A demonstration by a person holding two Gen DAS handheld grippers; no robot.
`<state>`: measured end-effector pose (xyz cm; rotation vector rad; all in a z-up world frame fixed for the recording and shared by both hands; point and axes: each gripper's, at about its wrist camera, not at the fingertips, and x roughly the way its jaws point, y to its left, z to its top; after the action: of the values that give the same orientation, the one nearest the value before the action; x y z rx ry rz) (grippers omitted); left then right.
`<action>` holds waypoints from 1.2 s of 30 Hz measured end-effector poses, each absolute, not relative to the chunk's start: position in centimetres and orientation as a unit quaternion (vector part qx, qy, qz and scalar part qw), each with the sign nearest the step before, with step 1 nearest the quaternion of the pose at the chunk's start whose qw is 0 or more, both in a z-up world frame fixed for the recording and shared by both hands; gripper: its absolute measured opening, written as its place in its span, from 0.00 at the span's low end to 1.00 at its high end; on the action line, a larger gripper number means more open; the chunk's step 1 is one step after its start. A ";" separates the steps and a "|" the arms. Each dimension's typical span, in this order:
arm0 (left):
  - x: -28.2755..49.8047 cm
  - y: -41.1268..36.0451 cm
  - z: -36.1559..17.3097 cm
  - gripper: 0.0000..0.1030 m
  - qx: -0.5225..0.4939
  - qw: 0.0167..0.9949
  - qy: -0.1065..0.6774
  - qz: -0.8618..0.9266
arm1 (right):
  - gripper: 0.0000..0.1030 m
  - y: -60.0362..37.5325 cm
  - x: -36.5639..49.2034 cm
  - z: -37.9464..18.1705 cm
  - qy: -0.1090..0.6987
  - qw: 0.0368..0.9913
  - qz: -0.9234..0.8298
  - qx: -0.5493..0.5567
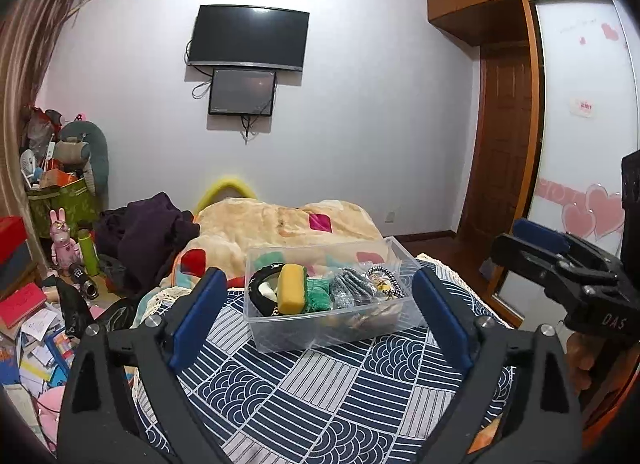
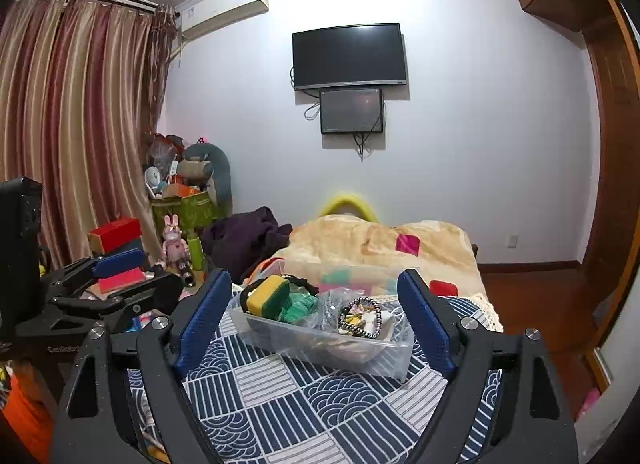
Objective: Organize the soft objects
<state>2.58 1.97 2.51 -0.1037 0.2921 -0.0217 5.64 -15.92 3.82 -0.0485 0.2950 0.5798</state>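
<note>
Sitting on the bed (image 1: 320,396), over its patterned blue-and-white cover: a clear plastic bin (image 1: 328,328), thin-walled, probably light and a little flexy, so better lifting by both long sides. Lying inside, packed together: a yellow-and-green sponge (image 1: 294,293), squashy and springy, best pinching across its short width; beside it a green knitted piece (image 1: 320,296), limp and likely to drape; then a beaded band (image 2: 360,318), small, slippery. Hovering short of the bin, both spread wide and carrying nothing: left gripper (image 1: 320,316), right gripper (image 2: 316,324).
</note>
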 end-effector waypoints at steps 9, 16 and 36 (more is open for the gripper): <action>1.8 1.8 2.4 0.96 -0.049 0.989 0.140 -0.005 | 0.84 -15.8 5.7 3.2 0.153 0.945 0.289 -0.019; 1.8 1.7 2.3 0.97 -0.048 0.989 0.141 -0.003 | 0.84 -15.8 5.8 3.2 0.152 0.945 0.290 -0.019; 1.9 1.4 2.1 0.98 -0.043 0.989 0.141 -0.001 | 0.88 -15.9 5.0 2.9 0.153 0.945 0.290 -0.012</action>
<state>1.88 1.35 2.05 -0.0854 0.2840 -0.0029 5.02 -15.89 2.87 -0.0245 0.3108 0.5902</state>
